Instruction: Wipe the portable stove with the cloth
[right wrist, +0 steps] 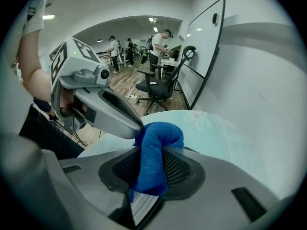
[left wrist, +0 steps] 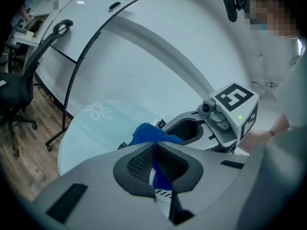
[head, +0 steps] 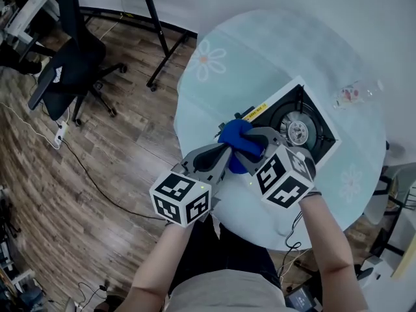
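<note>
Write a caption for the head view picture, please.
Left tool and right tool both grip one blue cloth at the portable stove edge on a round table.

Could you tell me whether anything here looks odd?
Only small things: both the left gripper and right gripper clamp the same bunched blue cloth, and a crumpled clear wrapper lies near the stove.

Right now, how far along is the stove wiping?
Done: the blue cloth is picked up. In hand: the left gripper and right gripper are both shut on it, holding it bunched over one end of the portable stove. Left: the wiping itself; no stroke shows, and I cannot tell whether the cloth touches the stove.
</note>
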`<state>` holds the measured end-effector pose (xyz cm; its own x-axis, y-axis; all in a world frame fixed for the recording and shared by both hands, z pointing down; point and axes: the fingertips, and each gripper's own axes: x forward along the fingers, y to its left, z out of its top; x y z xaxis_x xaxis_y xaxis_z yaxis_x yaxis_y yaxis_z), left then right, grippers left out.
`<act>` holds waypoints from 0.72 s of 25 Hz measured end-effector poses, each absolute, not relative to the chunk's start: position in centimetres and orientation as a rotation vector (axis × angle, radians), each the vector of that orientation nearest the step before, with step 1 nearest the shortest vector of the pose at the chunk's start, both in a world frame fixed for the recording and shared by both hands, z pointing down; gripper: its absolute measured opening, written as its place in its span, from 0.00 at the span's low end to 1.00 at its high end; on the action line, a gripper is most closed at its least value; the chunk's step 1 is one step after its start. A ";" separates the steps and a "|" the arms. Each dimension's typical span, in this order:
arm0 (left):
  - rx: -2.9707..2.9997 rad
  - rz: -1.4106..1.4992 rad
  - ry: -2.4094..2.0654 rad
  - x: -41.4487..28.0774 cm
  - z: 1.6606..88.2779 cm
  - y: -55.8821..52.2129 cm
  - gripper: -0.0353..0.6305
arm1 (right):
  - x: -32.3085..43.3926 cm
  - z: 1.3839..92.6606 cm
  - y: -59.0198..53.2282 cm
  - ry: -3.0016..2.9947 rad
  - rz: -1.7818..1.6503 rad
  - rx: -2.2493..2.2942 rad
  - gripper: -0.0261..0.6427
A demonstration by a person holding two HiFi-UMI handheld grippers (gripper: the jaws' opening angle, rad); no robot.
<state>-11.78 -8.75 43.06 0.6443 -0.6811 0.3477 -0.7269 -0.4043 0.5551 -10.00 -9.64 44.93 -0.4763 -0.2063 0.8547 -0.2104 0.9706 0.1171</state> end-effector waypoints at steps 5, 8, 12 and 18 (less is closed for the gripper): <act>2.166 0.074 -1.149 -11.9 42.6 -9.9 0.10 | -10.8 43.7 -11.4 -2.135 -0.055 0.254 0.25; 2.162 0.076 -1.181 -12.4 42.3 -10.5 0.10 | -11.6 43.5 -12.5 -2.142 -0.093 0.214 0.25; 2.156 0.081 -1.213 -12.9 42.3 -11.0 0.10 | -12.4 43.1 -14.0 -2.147 -0.150 0.183 0.25; 2.151 0.095 -1.244 -13.4 42.4 -11.9 0.10 | -13.0 42.4 -16.9 -2.189 -0.206 0.180 0.25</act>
<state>-13.43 -11.87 42.41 0.5487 -0.7524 0.3644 -0.7992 -0.3441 0.4929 -13.05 -16.92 42.37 -0.5825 -0.2041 0.7868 -0.0535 0.9755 0.2134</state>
